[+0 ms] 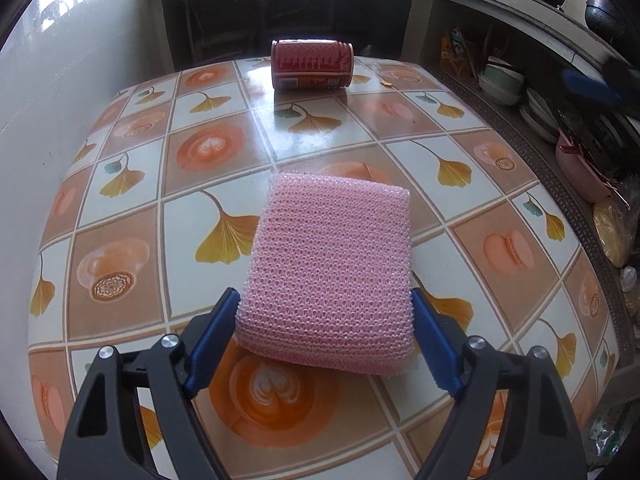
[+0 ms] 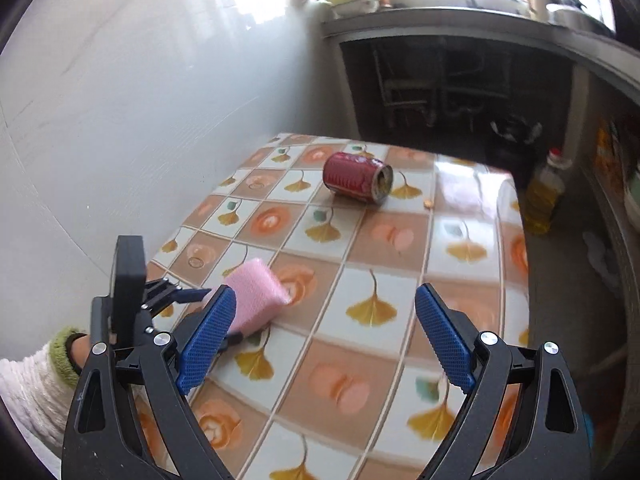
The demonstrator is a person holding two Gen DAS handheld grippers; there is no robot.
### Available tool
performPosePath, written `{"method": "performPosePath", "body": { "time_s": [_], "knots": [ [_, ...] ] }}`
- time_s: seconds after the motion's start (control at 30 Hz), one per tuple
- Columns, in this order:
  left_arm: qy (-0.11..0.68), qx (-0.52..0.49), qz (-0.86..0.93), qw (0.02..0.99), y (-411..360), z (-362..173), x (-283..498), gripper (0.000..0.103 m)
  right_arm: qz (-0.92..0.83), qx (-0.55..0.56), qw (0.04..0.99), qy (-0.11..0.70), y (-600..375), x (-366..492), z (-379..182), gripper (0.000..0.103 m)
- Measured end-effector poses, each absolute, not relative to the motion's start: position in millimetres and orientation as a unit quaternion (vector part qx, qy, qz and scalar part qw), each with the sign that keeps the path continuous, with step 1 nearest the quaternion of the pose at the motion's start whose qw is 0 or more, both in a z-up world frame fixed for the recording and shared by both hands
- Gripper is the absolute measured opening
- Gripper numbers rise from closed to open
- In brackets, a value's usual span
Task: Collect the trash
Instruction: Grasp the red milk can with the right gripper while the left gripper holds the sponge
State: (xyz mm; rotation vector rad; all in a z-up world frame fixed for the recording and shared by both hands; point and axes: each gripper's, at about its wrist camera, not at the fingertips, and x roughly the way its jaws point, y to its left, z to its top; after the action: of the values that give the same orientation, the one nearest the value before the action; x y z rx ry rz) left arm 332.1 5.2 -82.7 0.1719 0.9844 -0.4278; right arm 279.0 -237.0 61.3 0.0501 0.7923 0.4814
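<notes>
Can (image 1: 311, 65) label red and white, writing unreadable.

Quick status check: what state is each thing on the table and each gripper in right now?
Pink mesh scrubbing sponge: between the left gripper's fingers, far end down on the table, near end raised.
Red drink can: lying on its side, untouched.
Tiled-pattern table: shiny, a small crumb near the can.
Left gripper: blue fingers against both sides of the sponge.
Right gripper: open, nothing between its fingers.
</notes>
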Motion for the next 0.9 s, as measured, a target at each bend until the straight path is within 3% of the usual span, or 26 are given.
{"method": "performPosePath", "body": {
  "time_s": [0.17, 0.4, 0.47, 0.67, 0.9],
  "knots": [
    [0.471, 0.062, -0.2, 0.857, 15, -82, 330, 0.081, 0.248, -0.088, 0.884, 0.386, -190, 387, 53, 0.089],
    [0.474, 0.028, -0.202, 0.857, 35, -82, 323, 0.08, 0.248, -0.197, 0.839, 0.443, -134, 501, -1, 0.089],
    [0.475, 0.019, -0.203, 0.856, 39, -81, 321, 0.08, 0.25, -0.227, 0.828, 0.449, -121, 513, -14, 0.089],
    [0.476, -0.003, -0.202, 0.856, 49, -78, 318, 0.079, 0.237, -0.249, 0.804, 0.485, -119, 522, -32, 0.073],
    [0.471, -0.019, -0.205, 0.858, 45, -76, 306, 0.079, 0.197, -0.206, 0.804, 0.522, -150, 481, -28, 0.07]
  ]
}}
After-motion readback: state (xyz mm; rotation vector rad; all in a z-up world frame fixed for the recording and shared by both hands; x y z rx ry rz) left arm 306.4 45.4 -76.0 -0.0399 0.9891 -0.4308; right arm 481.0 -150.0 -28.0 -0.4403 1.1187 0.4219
